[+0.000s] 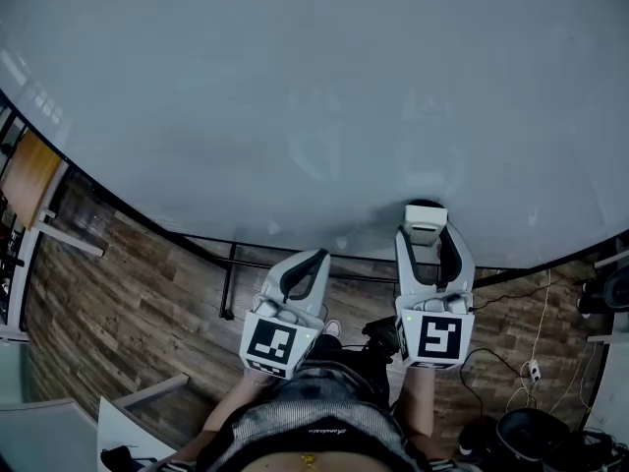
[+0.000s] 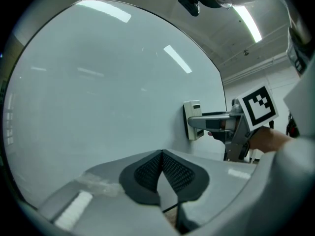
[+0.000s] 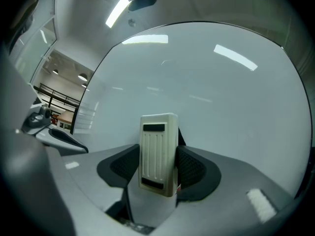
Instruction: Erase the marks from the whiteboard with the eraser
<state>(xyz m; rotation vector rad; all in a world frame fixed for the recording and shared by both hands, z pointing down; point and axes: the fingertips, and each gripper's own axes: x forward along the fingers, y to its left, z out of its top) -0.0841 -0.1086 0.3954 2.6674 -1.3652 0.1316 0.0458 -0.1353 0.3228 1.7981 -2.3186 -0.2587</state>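
Clamping the white eraser (image 3: 158,146), the right tongs (image 3: 156,173) hold it against the whiteboard (image 1: 295,87); the left tongs (image 2: 161,173) sit alongside, pressed together and empty. No marks show ahead of either; wiping looks finished, so drawing back seems next.

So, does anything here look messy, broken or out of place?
Nothing stands out. The whiteboard looks clean, with no marks visible, and the eraser sits straight in the right claw.

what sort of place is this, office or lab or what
Probably an indoor office or lab workroom, though that is a guess. A large whiteboard fills most of the view, the floor is wood-look plank with cables trailing over it, and strip lights run along the ceiling.
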